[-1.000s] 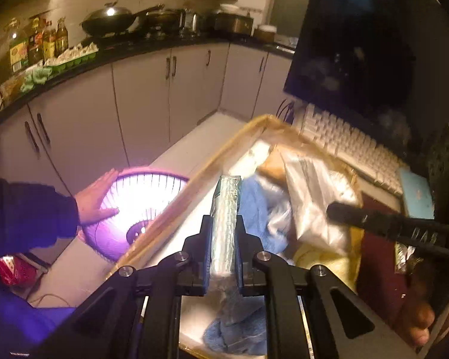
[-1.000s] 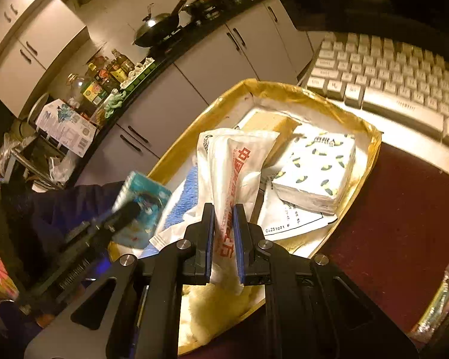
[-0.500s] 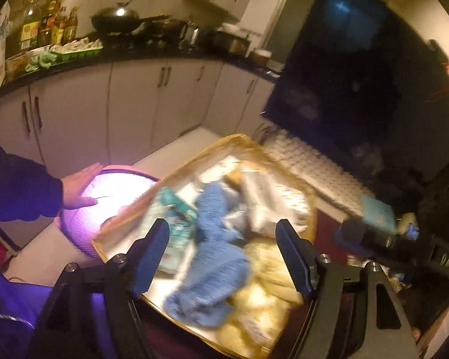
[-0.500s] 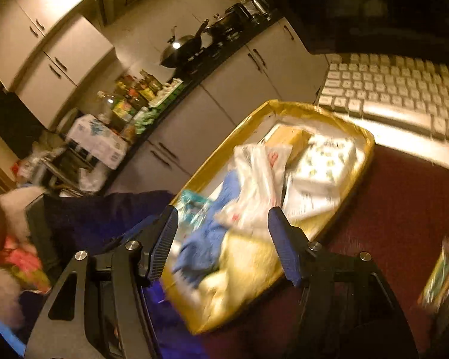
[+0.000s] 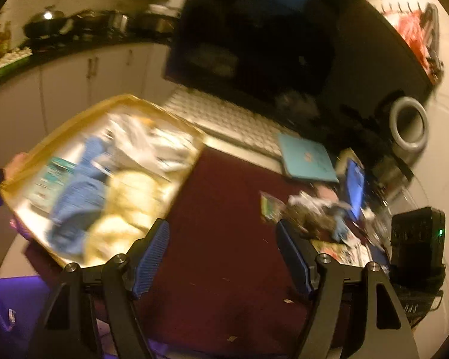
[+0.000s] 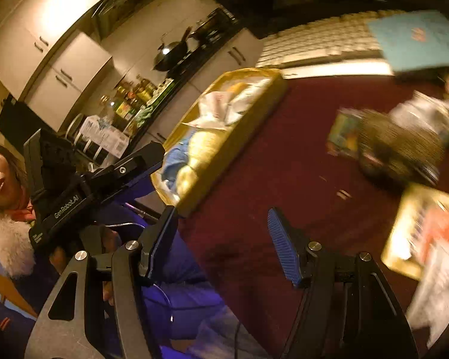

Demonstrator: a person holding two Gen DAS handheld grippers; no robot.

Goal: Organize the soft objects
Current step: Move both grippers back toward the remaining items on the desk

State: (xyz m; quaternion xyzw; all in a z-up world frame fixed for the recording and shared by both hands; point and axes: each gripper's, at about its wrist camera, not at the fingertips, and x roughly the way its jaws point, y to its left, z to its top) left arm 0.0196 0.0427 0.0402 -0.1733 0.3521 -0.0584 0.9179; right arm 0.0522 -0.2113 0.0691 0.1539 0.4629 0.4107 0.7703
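Note:
A gold tray [image 5: 30, 155] on the dark red table [image 5: 224, 203] holds a blue cloth [image 5: 77, 194], a yellow fluffy cloth [image 5: 128, 191], a teal packet [image 5: 52, 173] and white plastic bags [image 5: 140, 140]. The tray also shows in the right wrist view [image 6: 242, 125]. My left gripper [image 5: 223, 236] is open and empty above the bare table, right of the tray. My right gripper [image 6: 221, 224] is open and empty over the table's near edge. A blurred pile of loose items [image 5: 320, 212] lies to the right; it shows in the right wrist view [image 6: 401, 146].
A white keyboard [image 5: 230, 119] and a dark monitor [image 5: 269, 45] stand behind the tray. A teal book [image 5: 306, 158] lies by the keyboard. A yellow packet [image 6: 419, 230] lies at the right. The left gripper's body [image 6: 83, 191] and the person are at the left.
Both grippers let go of their items into the tray, opened wide and swung right, away from the tray toward the pile of loose items.

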